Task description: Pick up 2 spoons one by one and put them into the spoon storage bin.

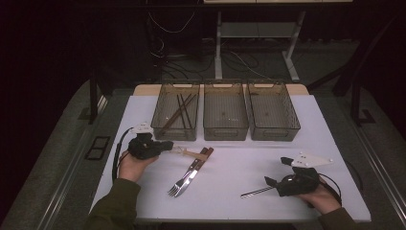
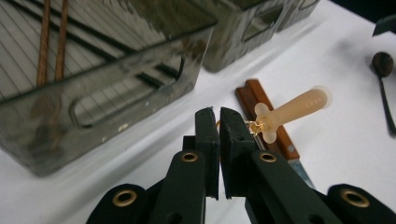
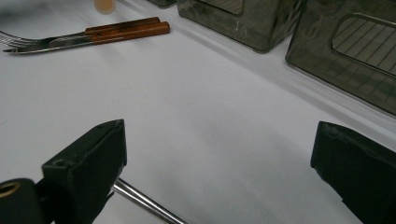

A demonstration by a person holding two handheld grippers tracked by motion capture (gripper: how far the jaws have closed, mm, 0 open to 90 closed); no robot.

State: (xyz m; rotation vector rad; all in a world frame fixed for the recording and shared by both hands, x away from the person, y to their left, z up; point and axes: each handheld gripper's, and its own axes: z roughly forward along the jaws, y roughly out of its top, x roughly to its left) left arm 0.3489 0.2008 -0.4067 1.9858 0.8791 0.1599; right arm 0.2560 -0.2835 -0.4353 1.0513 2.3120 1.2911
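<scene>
Nearest, at the lower right of the high view: right gripper (image 1: 277,171) held in a hand, jaws spread wide and gripping nothing. Under it on the white table (image 1: 230,177), a thin metal utensil (image 1: 256,192), its shaft passing just beneath one jaw in the right gripper view (image 3: 144,203).

At the lower left: left gripper (image 1: 170,145), jaws drawn almost together on a small cream-handled utensil (image 1: 186,152). In the left gripper view (image 2: 219,114), pinched at the thin gold metal neck right at the jaw tips, with the rounded cream handle (image 2: 294,109) sticking out sideways and away, over the table and above the wooden handles lying there.

Judged light and stiff, with smooth plastic and slick metal. Little material in the grip, so likely to pivot or slip if swung fast. Firmer hold probably at the flared collar where handle meets metal, or across the thicker handle itself.

Mid-table, just past the left jaws: a fork (image 1: 179,184) and a knife (image 1: 201,158) with brown wooden handles, lying side by side and touching.

Farther back: three smoky transparent bins in a row. Left bin (image 1: 174,133) holding brown chopsticks (image 1: 179,112); middle bin (image 1: 225,133) and right bin (image 1: 275,134) with nothing clearly visible inside beyond small specks. Left bin nearest to the held utensil.
</scene>
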